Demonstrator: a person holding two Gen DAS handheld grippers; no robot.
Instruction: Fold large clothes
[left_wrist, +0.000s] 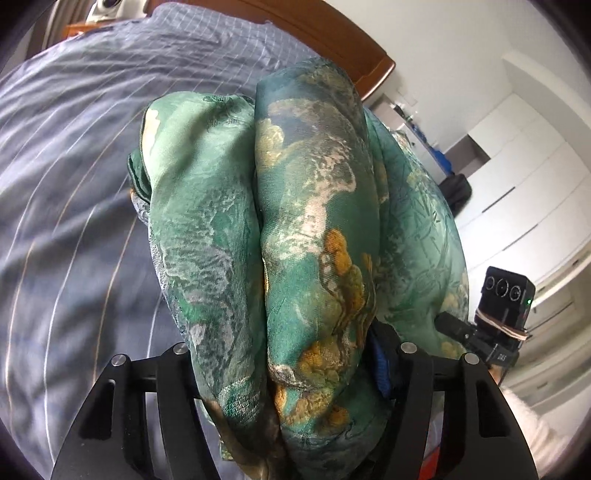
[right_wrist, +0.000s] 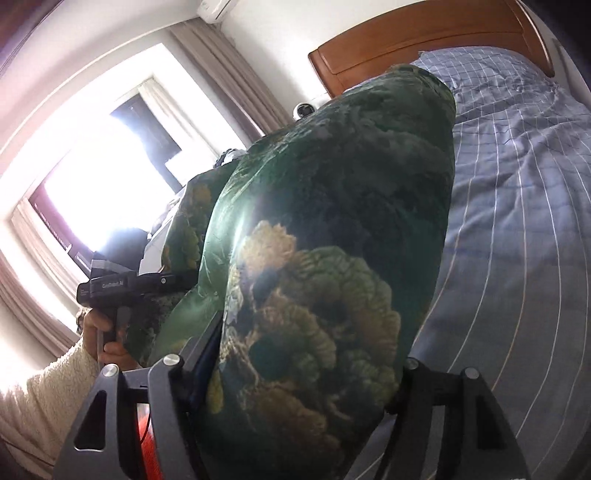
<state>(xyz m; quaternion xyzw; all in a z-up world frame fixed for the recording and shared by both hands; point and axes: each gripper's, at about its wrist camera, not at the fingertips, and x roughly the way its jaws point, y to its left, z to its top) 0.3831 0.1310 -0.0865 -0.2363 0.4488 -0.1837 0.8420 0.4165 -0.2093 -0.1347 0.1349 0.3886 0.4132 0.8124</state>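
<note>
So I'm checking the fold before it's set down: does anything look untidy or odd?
Yes. The green printed garment is bunched into thick rolls between the left tool and right tool, not flat. The bedspread looks unremarkable.

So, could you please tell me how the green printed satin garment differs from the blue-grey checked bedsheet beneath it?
The green printed satin garment is glossy, with a gold and cream scenic pattern; the blue-grey checked bedsheet is matte, with thin pale grid lines. The garment is bunched into thick rolls and lifted between the left gripper and right gripper; the bedsheet lies spread flat over the bed. Both are soft fabric.
</note>
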